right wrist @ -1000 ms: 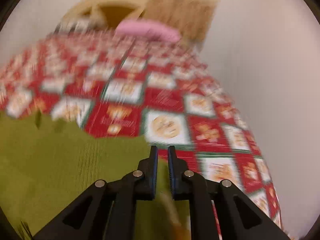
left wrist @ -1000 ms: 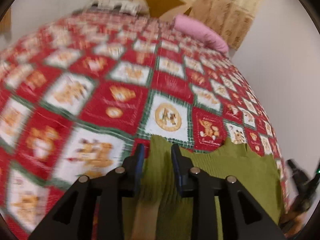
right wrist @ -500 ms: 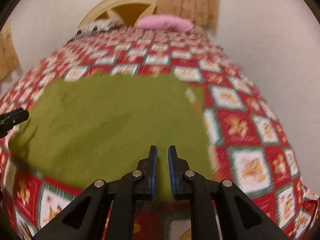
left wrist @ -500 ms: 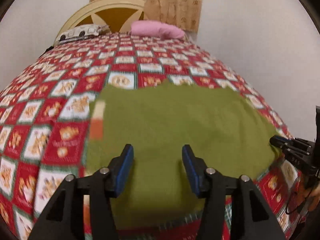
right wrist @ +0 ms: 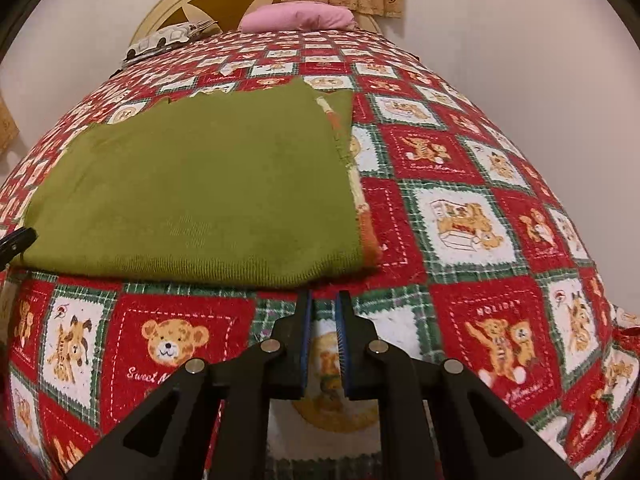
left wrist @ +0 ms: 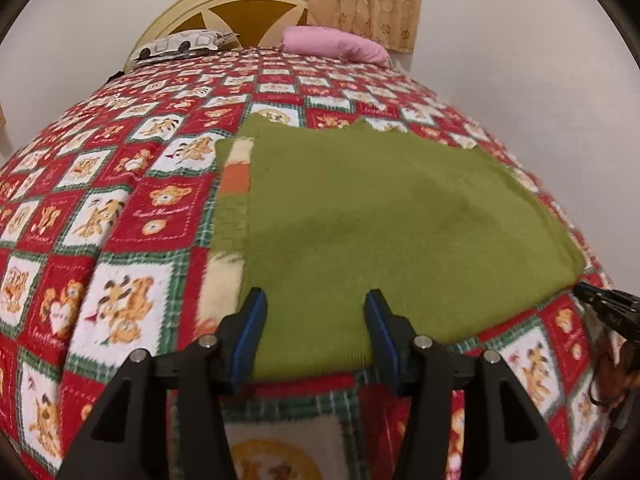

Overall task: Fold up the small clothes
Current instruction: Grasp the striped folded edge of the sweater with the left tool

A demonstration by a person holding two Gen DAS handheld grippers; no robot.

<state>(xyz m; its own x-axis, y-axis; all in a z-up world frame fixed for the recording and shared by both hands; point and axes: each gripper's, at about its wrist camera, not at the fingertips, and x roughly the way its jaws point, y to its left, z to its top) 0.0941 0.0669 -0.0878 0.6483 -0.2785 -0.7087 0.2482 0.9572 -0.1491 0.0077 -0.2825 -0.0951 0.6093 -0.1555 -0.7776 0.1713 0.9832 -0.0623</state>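
A green knitted garment (left wrist: 392, 216) lies flat and folded on the red patchwork bedspread (left wrist: 120, 208), a striped cream and orange layer showing along its left edge. It also shows in the right wrist view (right wrist: 200, 184). My left gripper (left wrist: 316, 304) is open and empty, its fingers over the garment's near edge. My right gripper (right wrist: 323, 300) is nearly shut with a narrow gap, empty, just in front of the garment's near right corner. Its tip shows at the right of the left wrist view (left wrist: 600, 304).
A pink pillow (left wrist: 336, 44) and a patterned pillow (left wrist: 180, 44) lie at the headboard (left wrist: 232, 0). White walls (left wrist: 520, 60) run close along the bed's right side. The bedspread (right wrist: 480, 216) extends right of the garment.
Both grippers let go of the garment and drew back towards the near edge of the bed. The left gripper opened wide. The garment now lies flat, folded over.
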